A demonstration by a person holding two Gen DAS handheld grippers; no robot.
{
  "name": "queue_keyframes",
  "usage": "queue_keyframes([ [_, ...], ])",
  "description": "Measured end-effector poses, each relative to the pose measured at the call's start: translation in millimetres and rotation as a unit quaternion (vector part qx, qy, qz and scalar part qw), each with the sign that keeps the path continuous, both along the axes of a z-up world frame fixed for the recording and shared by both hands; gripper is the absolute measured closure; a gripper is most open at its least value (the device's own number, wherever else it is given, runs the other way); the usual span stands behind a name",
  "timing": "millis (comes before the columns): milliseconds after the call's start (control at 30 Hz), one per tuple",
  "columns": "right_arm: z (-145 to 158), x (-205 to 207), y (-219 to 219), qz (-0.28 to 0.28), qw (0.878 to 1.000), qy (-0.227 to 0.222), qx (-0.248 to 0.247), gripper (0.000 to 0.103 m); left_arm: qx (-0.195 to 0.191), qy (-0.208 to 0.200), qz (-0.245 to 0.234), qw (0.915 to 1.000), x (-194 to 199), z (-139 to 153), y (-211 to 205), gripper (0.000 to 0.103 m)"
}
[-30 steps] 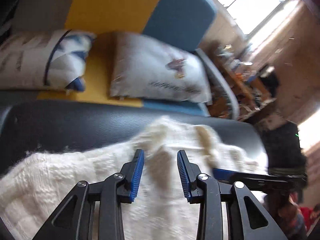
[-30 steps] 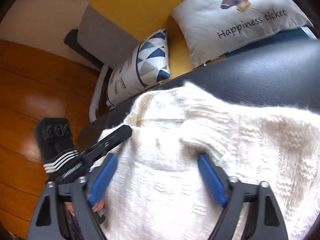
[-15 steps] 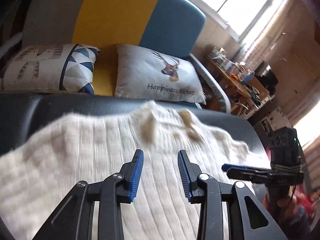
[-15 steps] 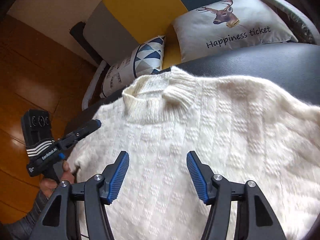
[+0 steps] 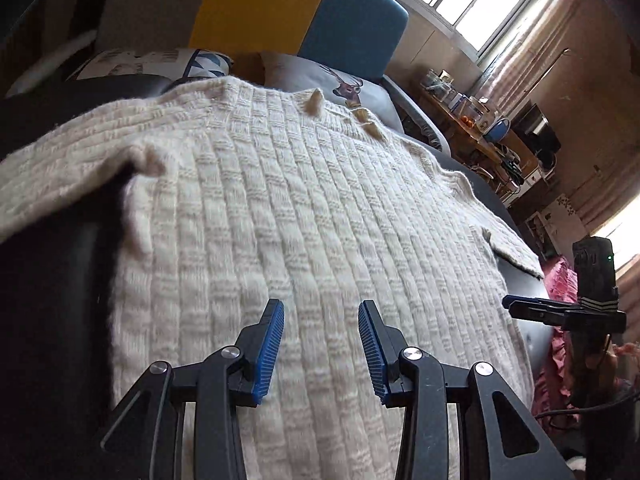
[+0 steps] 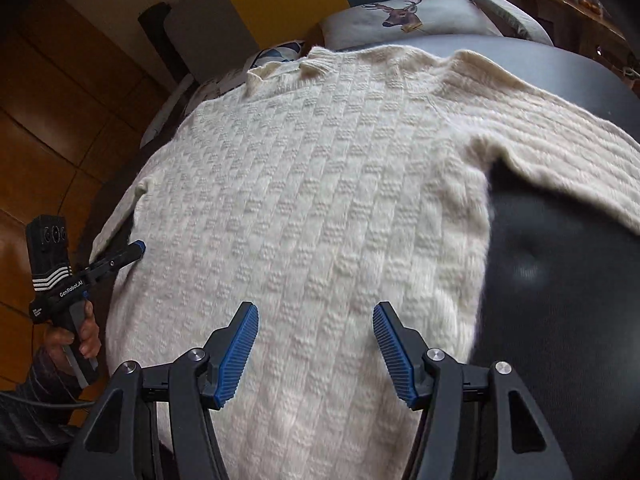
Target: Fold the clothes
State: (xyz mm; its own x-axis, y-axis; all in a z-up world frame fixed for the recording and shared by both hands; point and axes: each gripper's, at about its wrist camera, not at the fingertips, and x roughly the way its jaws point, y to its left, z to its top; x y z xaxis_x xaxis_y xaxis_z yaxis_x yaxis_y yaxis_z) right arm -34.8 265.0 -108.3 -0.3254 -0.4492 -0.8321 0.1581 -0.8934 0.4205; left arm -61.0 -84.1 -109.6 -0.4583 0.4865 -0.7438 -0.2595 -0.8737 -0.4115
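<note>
A cream knitted sweater (image 5: 304, 200) (image 6: 328, 184) lies spread flat on a black leather surface (image 6: 560, 288), collar (image 6: 280, 68) at the far end. One sleeve (image 5: 60, 168) runs off to the left, the other sleeve (image 6: 568, 152) to the right. My left gripper (image 5: 321, 312) hovers open over the lower body of the sweater, nothing between its blue pads. My right gripper (image 6: 316, 312) is also open above the lower body. From the side, the left gripper (image 6: 134, 250) shows at the sweater's left edge and the right gripper (image 5: 510, 304) at its right edge.
Behind the black surface stands a sofa (image 5: 280, 4) with a yellow and blue back, a deer pillow (image 6: 404, 20) and a triangle-pattern pillow (image 5: 160, 64). A cluttered desk (image 5: 480, 128) is at the far right. Wooden floor (image 6: 48, 152) lies to the left. A hand (image 6: 80, 332) holds the left gripper.
Both grippers have drawn back from the collar toward the hem, staying open. The sweater, bunched near the collar a second ago, now lies flat and fully spread.
</note>
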Motion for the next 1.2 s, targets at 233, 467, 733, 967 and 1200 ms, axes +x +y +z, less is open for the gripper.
queue_keyframes([
  [233, -16.0, 43.3, 8.5, -0.012, 0.999, -0.027, 0.016, 0.041, -0.064, 0.027, -0.009, 0.9976, 28.7, -10.5, 3.4, 0.063],
  [467, 11.6, 57.8, 84.7, -0.125, 0.990, 0.041, -0.058, 0.043, -0.069, 0.030, 0.012, 0.9971, 25.3, 1.3, 9.7, 0.063],
  [733, 17.6, 75.5, 309.1, -0.428, 0.895, 0.069, -0.105, 0.041, -0.063, 0.020, 0.007, 0.9978, 5.2, 1.2, 41.4, 0.059],
  [967, -26.8, 47.9, 382.0, -0.533, 0.832, 0.041, -0.149, 0.045, -0.066, 0.008, -0.004, 0.9978, -7.1, -3.9, 61.7, 0.052],
  [1200, -36.7, 10.0, 383.9, -0.549, 0.815, 0.069, -0.169, 0.052, -0.062, -0.002, -0.001, 0.9981, -11.3, -6.3, 62.6, 0.048],
])
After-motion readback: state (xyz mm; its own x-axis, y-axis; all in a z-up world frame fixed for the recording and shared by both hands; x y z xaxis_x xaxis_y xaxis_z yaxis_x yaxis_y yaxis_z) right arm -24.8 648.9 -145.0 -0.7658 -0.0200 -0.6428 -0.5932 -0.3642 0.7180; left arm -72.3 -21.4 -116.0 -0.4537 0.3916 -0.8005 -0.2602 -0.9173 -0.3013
